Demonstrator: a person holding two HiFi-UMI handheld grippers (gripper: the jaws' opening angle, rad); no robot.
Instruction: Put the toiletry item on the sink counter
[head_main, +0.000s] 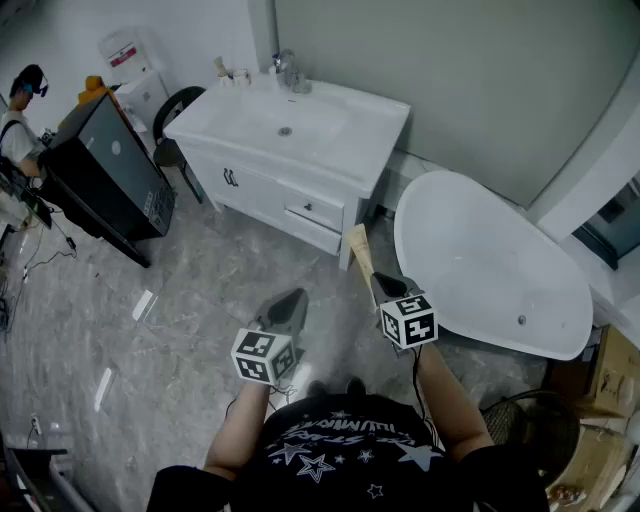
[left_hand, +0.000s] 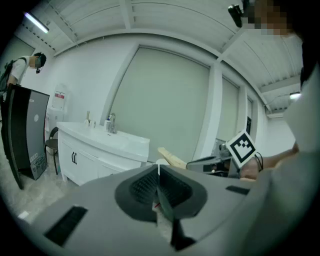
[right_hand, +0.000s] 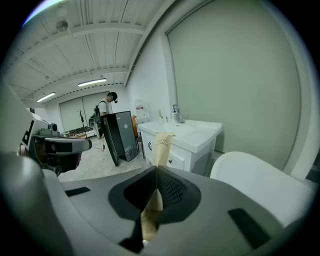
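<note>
Two claws are held out low in front of the person, who stands on the marbled floor (head_main: 200, 300) well short of the white sink table (head_main: 375, 115). The right claw (right_hand: 157, 169) is clamped on a beige toiletry tube (right_hand: 161, 147), gripping its lower part so that the printed, flat end sticks up past the tips. It looks carried that way so the free end can go down on the table first. From above, the tube (head_main: 358, 250) points toward the table's near corner, beside the white bathtub (head_main: 490, 260). The left claw (left_hand: 159, 172) is pressed together with nothing visible in it, and seems merely kept out of the way. I judge the carry about midway: the tube has yet to reach the bare top beside the basin (head_main: 285, 125) and faucet (head_main: 290, 72).
</note>
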